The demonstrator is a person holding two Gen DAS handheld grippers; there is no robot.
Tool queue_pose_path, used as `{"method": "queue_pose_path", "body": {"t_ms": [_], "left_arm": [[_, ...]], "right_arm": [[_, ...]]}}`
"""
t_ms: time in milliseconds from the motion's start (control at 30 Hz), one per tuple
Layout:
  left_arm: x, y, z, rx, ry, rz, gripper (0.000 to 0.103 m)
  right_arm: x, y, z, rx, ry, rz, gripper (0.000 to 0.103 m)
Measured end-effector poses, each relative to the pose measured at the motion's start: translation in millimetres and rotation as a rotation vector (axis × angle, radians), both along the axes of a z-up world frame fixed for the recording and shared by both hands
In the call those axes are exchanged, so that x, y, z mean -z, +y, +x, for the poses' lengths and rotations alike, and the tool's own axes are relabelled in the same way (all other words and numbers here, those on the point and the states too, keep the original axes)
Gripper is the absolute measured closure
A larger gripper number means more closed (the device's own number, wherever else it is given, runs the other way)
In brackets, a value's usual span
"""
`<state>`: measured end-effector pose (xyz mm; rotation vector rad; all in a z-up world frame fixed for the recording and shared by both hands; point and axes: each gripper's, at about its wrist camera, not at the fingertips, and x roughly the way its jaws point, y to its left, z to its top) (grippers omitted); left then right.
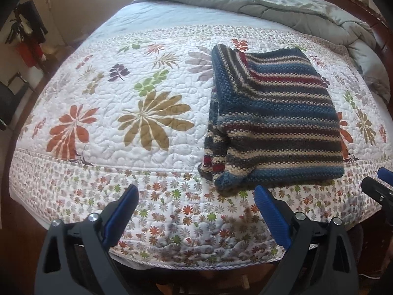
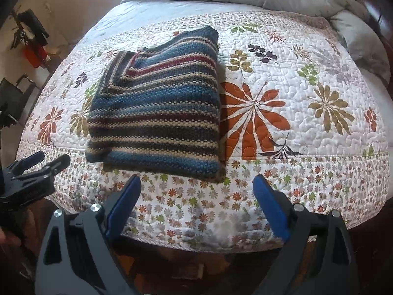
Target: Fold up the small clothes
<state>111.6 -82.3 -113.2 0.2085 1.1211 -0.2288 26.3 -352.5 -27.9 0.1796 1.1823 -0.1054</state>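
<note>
A striped knit sweater (image 1: 272, 120) in blue, cream, red and dark bands lies folded into a rectangle on the floral quilt (image 1: 152, 132). It also shows in the right wrist view (image 2: 157, 113). My left gripper (image 1: 196, 194) is open and empty, just short of the sweater's near left corner. My right gripper (image 2: 197, 184) is open and empty, just short of the sweater's near right edge. The right gripper's tip shows at the right edge of the left wrist view (image 1: 378, 182); the left gripper shows at the left edge of the right wrist view (image 2: 39, 164).
A grey duvet (image 1: 282, 2) is bunched at the far end of the bed. A dark wooden bed frame (image 1: 383, 32) runs along the right side. Dark furniture and clothes (image 1: 27, 39) stand by the wall on the left. The quilt's near edge (image 1: 196, 265) lies below the fingers.
</note>
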Motion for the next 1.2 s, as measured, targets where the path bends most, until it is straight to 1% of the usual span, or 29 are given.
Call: {"method": "queue_pose_path", "body": {"t_ms": [100,333,1200], "left_arm": [[-1,1,-1,0.002,0.003,-0.011,0.008],[-3,-2,-2,0.01,-0.007,0.0,0.008],[6,-5,-1,0.031,0.021,0.011,0.008]], "right_arm": [[-1,1,0,0.0,-0.001,0.007,0.011],[2,1,1,0.003,0.007,0.011,0.011],[10,5,8,-0.014,0.021,0.022,0.011]]}}
